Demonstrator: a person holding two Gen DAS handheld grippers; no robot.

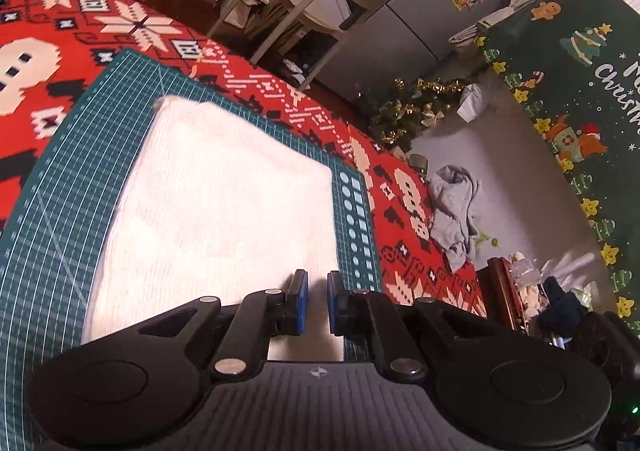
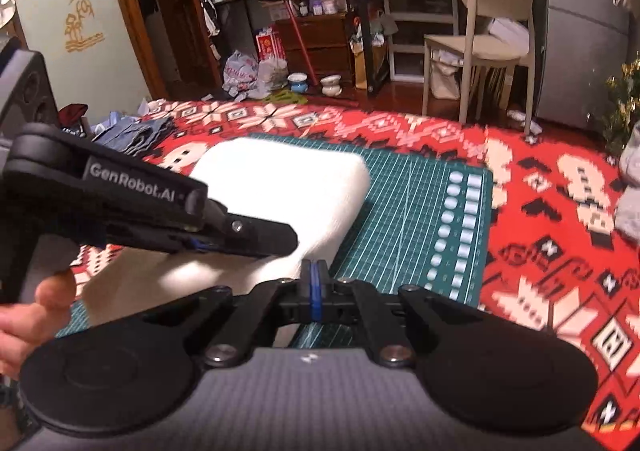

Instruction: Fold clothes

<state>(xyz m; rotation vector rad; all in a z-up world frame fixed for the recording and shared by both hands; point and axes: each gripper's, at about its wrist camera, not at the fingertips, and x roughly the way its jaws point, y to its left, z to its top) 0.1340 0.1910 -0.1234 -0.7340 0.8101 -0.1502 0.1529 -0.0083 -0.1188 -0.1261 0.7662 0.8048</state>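
A white folded garment (image 1: 216, 203) lies flat on a green cutting mat (image 1: 60, 231). My left gripper (image 1: 317, 279) hovers over the garment's near right corner; its blue pads stand a narrow gap apart with nothing between them. In the right wrist view the same garment (image 2: 288, 179) rests on the mat (image 2: 420, 191). The left gripper (image 2: 290, 239) reaches in from the left above it, held by a person's hand (image 2: 36, 303). My right gripper (image 2: 316, 271) is at the garment's near edge, pads pressed together, and no cloth shows between them.
A red patterned blanket (image 2: 540, 211) lies under the mat. A crumpled grey garment (image 1: 454, 211) lies off its right edge, and a pile of blue clothes (image 2: 132, 135) sits at the far left. A beige chair (image 2: 488, 31), a desk and a fridge stand behind.
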